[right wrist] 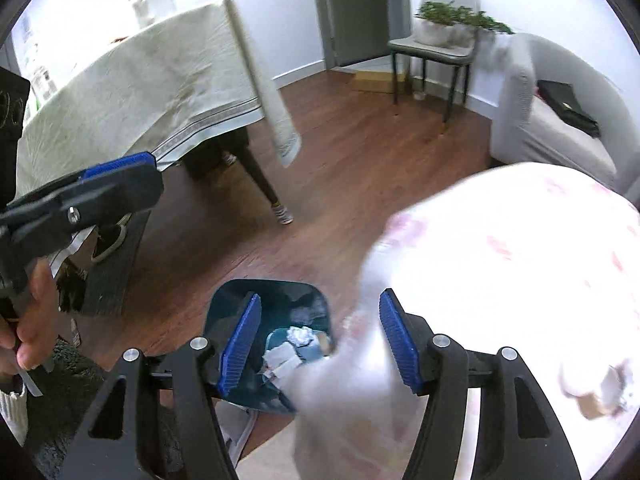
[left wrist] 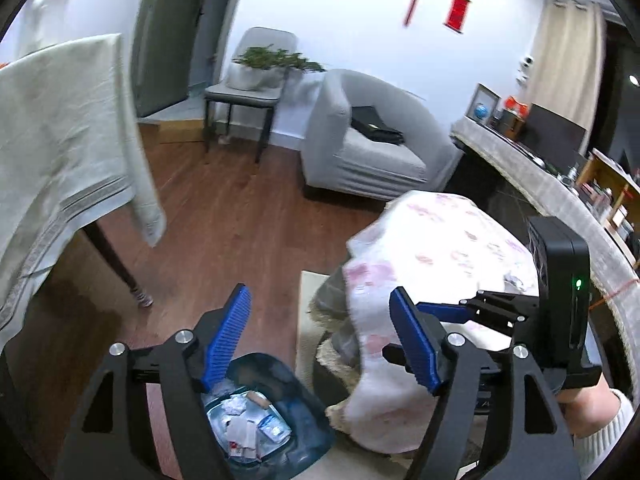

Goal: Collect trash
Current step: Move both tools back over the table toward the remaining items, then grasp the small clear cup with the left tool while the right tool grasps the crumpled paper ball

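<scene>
Bin [left wrist: 276, 412]: holds paper scraps. Left hand-held gripper [left wrist: 320, 344], right hand-held gripper [right wrist: 320, 344]: both wide open, empty. Advice: check the tabletop [left wrist: 440, 240] for leftover trash.

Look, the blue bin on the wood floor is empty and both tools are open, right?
Not quite. The blue bin is not empty: the left wrist view shows crumpled paper and wrappers inside it. The rest holds: it stands on the wood floor, and the left tool and right tool are open.
</scene>
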`<state>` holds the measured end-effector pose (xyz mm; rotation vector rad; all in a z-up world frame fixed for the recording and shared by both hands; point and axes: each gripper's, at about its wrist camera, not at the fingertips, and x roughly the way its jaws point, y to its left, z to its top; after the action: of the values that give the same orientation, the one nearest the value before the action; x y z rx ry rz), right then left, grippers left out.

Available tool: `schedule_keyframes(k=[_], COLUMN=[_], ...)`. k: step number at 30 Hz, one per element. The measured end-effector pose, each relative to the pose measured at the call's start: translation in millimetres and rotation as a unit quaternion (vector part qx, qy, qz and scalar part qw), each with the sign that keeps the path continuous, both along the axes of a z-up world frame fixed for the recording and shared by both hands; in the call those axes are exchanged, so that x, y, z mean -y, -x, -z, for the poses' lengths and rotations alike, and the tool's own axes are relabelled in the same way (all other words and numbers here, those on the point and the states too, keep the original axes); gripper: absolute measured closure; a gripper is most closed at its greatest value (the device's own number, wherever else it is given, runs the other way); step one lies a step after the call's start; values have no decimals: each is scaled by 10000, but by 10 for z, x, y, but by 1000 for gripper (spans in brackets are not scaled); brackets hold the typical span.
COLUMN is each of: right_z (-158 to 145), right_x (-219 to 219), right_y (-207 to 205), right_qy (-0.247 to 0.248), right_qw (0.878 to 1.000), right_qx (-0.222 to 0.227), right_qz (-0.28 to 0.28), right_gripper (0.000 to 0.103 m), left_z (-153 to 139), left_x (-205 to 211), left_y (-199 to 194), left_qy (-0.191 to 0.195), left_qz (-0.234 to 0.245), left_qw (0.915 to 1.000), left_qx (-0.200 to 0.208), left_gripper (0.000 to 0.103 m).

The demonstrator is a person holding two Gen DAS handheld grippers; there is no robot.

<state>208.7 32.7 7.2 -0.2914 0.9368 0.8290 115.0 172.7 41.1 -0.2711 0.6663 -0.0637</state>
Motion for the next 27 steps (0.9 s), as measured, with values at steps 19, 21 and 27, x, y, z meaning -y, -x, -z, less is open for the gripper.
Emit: schedule_keyframes(k=[19,21,27], right_z=[-328,-338,-341], right_x=[1300,1410,1778], right_y=[-278,-296,-370], right_qy=[-144,-127,-116], right_qw=[9943,9932,9894], right_qx=[413,450,461], right_qz=[973,1066,1375], right_gripper=[39,39,39], left_z=[284,318,485], left_x=[1162,1264,1627], left_y=[-578,-634,-783], left_qy=[-245,-296,-442], left_qz=[857,951,1217], left_qw=[9956,9945,9902], left_qx=[-306,-336,-529], left_gripper=[25,25,25])
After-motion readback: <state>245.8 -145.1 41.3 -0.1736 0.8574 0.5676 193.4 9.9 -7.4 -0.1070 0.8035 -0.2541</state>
